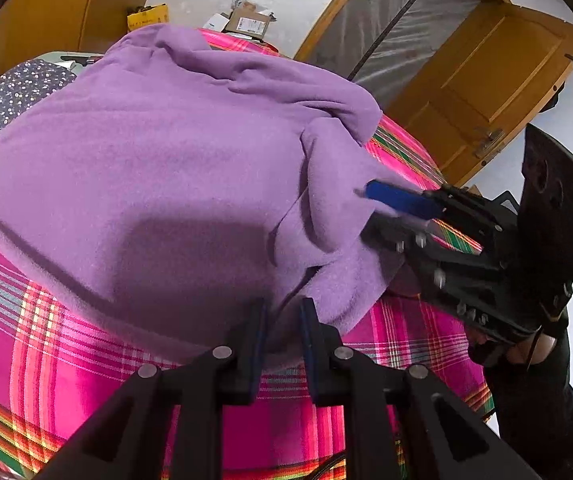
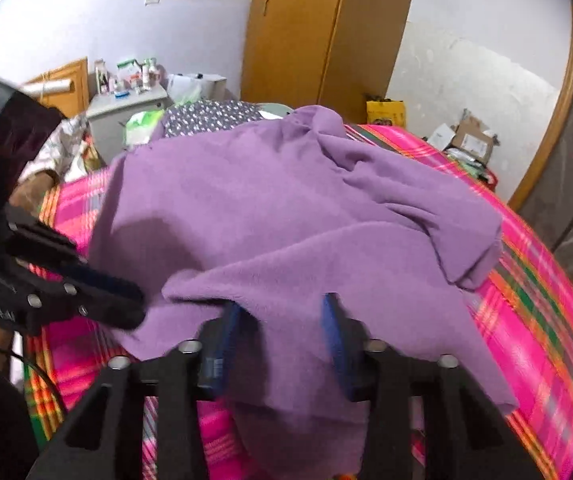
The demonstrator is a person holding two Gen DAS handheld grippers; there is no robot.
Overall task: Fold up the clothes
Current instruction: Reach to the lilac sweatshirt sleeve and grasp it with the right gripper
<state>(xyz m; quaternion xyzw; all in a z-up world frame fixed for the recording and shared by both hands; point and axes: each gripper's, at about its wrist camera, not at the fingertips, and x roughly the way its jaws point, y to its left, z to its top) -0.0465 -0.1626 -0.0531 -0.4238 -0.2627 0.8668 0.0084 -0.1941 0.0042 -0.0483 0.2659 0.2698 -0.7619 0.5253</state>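
Plaid bedspread (image 1: 46,380) under purple garment (image 1: 146,152), mid-frame; left gripper (image 1: 282,322) nearly together, right gripper (image 2: 282,320) apart astride loose cloth — hem may slip.

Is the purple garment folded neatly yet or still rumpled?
Rumpled: the purple garment lies in loose wrinkled heaps on the plaid bedspread, edges uneven.
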